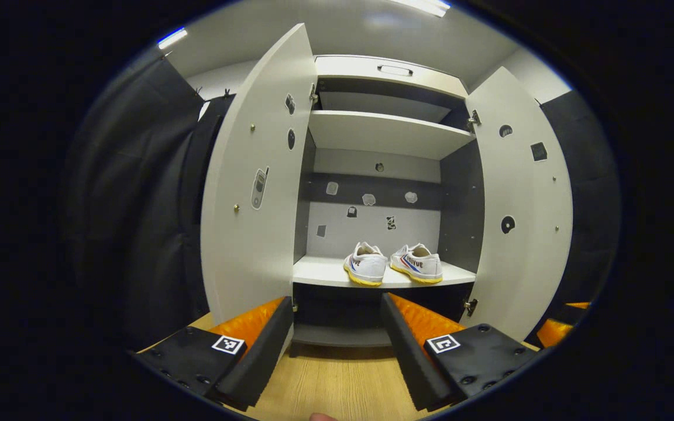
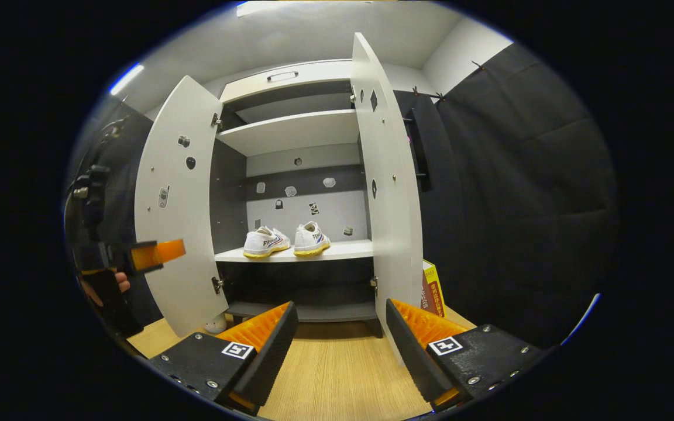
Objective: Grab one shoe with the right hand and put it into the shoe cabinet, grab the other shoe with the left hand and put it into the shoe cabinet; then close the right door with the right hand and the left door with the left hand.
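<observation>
Two white shoes with yellow soles stand side by side on a middle shelf (image 1: 325,273) of the shoe cabinet: one shoe (image 1: 366,264) on the left, the other shoe (image 1: 418,264) on the right. In the right gripper view the same pair appears as shoe (image 2: 265,241) and shoe (image 2: 311,239). Both doors hang wide open: left door (image 1: 252,187), right door (image 1: 521,216); left door (image 2: 176,204), right door (image 2: 385,187). My left gripper (image 1: 337,310) is open and empty in front of the cabinet. My right gripper (image 2: 341,316) is open and empty, just left of the right door's lower edge. The left gripper (image 2: 155,252), held by a hand, also appears at the far left.
The cabinet stands on a wooden floor (image 1: 337,380). An upper shelf (image 1: 384,131) is bare. A yellow and red box (image 2: 430,289) leans behind the right door. A small white object (image 2: 215,323) lies on the floor under the left door. Black cloth walls flank both sides.
</observation>
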